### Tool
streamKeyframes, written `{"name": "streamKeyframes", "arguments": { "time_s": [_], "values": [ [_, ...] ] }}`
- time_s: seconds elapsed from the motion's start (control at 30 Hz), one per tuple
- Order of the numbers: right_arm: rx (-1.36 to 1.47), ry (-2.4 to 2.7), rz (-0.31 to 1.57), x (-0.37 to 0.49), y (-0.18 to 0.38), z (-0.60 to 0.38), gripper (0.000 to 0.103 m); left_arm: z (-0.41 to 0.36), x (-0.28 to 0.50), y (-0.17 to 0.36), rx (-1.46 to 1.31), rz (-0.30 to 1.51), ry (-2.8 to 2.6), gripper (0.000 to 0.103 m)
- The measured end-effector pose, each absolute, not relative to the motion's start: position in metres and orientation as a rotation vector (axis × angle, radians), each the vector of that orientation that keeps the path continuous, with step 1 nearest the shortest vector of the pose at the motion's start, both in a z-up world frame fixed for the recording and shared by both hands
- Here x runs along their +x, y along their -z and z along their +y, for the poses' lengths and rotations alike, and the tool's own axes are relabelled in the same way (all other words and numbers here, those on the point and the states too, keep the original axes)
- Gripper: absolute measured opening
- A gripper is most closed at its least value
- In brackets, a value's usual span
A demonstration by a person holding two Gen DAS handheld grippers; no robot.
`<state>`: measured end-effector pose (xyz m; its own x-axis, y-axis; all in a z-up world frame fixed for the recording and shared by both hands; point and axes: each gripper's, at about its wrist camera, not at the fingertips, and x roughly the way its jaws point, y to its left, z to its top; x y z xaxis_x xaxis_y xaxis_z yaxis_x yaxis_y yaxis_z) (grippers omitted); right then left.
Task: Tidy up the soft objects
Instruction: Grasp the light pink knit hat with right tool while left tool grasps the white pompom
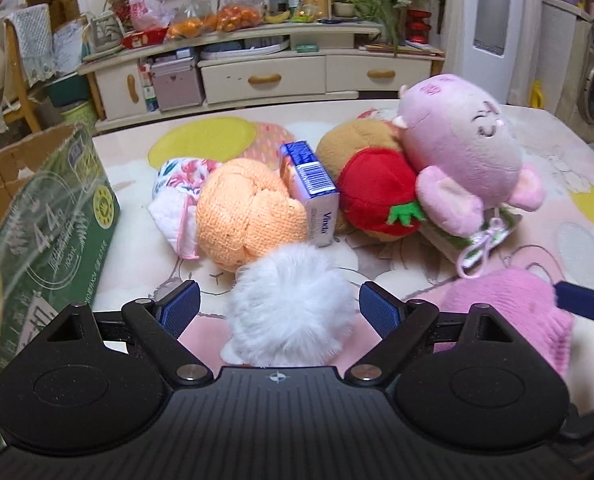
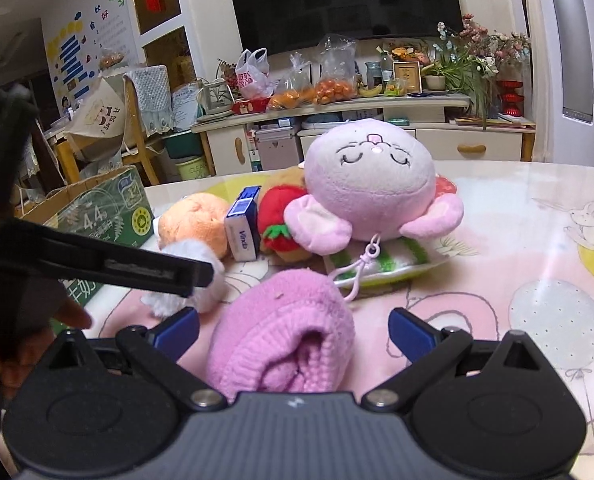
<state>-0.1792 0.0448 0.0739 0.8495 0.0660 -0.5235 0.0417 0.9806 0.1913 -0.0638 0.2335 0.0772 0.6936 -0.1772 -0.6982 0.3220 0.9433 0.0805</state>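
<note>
A white fluffy pompom lies on the table between the blue pads of my open left gripper, with gaps on both sides. My right gripper is open around a rolled pink knit item, also seen at the right of the left wrist view as the pink knit. Behind sit an orange knit item, a Vinda tissue pack, a red strawberry plush, a big pink plush and a floral cloth.
An open green cardboard box stands at the left table edge. A green-striped cushion lies under the pink plush. A person's hand holds the left gripper. A cabinet with bags and plants stands beyond the table.
</note>
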Motion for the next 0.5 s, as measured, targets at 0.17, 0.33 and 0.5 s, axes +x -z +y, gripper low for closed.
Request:
{"name": "streamKeyframes", "arguments": {
  "time_s": [0.17,0.33,0.5],
  "values": [
    [0.209,-0.03,0.582,-0.172,-0.068,0.043,0.1,0.232,-0.056,-0.069,0.193,0.782,0.265,0.099],
    [0.236,-0.04,0.602,-0.166,-0.065,0.039,0.1,0.233,-0.053,-0.065,0.185,0.811,0.268,0.086],
    [0.25,-0.048,0.62,-0.162,-0.061,0.04,0.098,0.238,-0.051,-0.066,0.164,0.84,0.266,0.073]
  ]
}}
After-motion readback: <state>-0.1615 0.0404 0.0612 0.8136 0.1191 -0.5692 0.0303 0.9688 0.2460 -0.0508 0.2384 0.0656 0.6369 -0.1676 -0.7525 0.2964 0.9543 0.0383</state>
